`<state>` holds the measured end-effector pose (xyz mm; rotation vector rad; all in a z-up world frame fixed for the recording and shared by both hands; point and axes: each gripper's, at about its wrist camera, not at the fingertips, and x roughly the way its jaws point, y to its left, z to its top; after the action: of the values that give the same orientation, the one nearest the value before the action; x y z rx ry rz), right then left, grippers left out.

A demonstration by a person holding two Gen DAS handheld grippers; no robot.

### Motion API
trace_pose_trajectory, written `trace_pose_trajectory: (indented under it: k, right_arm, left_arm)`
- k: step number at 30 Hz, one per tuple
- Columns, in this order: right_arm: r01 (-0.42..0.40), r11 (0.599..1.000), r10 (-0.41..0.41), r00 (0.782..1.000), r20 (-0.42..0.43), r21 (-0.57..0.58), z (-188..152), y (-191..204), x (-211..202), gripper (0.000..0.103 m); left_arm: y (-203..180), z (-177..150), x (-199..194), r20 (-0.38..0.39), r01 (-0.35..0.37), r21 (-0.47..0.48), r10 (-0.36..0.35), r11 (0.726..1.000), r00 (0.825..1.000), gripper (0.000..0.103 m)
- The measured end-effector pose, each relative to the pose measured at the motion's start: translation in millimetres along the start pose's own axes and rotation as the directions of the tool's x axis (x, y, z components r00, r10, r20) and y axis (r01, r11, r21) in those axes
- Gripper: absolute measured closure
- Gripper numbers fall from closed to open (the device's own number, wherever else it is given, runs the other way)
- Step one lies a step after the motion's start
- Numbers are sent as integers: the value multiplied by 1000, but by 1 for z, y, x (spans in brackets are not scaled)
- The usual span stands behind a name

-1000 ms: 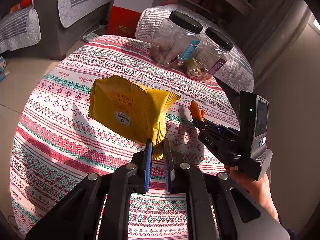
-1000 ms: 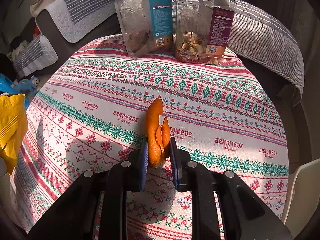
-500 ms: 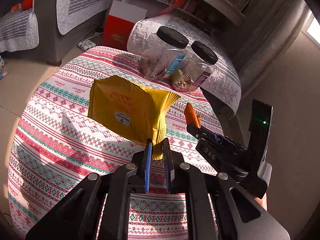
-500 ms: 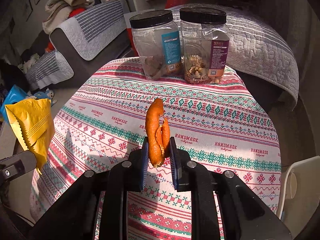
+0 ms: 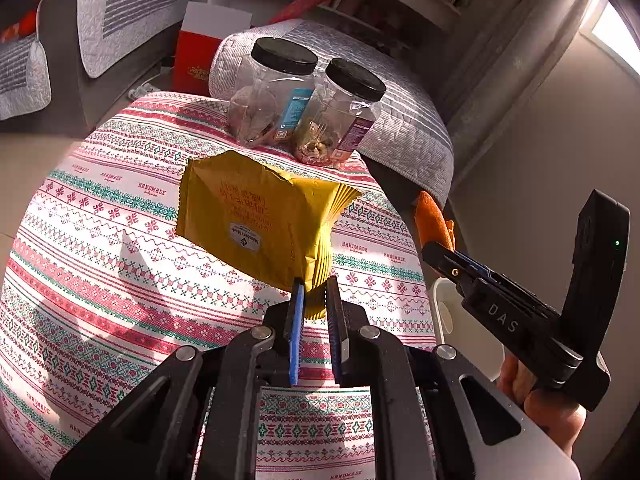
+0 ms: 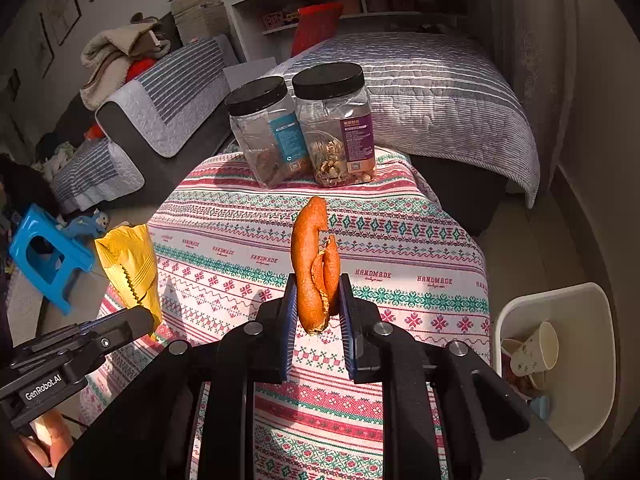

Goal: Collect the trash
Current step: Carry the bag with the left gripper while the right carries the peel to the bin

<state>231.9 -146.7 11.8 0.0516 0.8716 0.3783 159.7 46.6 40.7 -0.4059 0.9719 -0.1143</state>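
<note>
My left gripper is shut on a crinkled yellow snack bag and holds it in the air above the patterned tablecloth. The bag also shows at the left of the right wrist view. My right gripper is shut on a curled orange peel, held above the table's near right part. The peel shows in the left wrist view at the tip of the right gripper. A white trash bin with paper cups inside stands on the floor to the right of the table.
Two clear jars with black lids stand at the table's far edge. A grey quilted bed lies behind, a covered sofa to the left, and a blue stool on the floor.
Both grippers have risen and pulled back from the table with their loads; the table looks smaller and the white bin has come into view at right.
</note>
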Motion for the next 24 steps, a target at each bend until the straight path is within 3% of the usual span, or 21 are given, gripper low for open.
trace_pose_trajectory:
  k: [6,14,24]
  right_arm:
    - [2,999,-2,1000,2,48,-13,-34,-27,85]
    - [23,992,-26,999,21,128,-25,-77,-68,85]
    - [65,946,-83,996,42,316,-46,-164,-120,84]
  left_arm:
    - [-25,-14,11,-22,5,45,-4,999,1000,92]
    - [-77,-38,35,-74,106,107,-99,989,992,92]
    - [-151,-72,64,-132,298,137,-281,945,950,92]
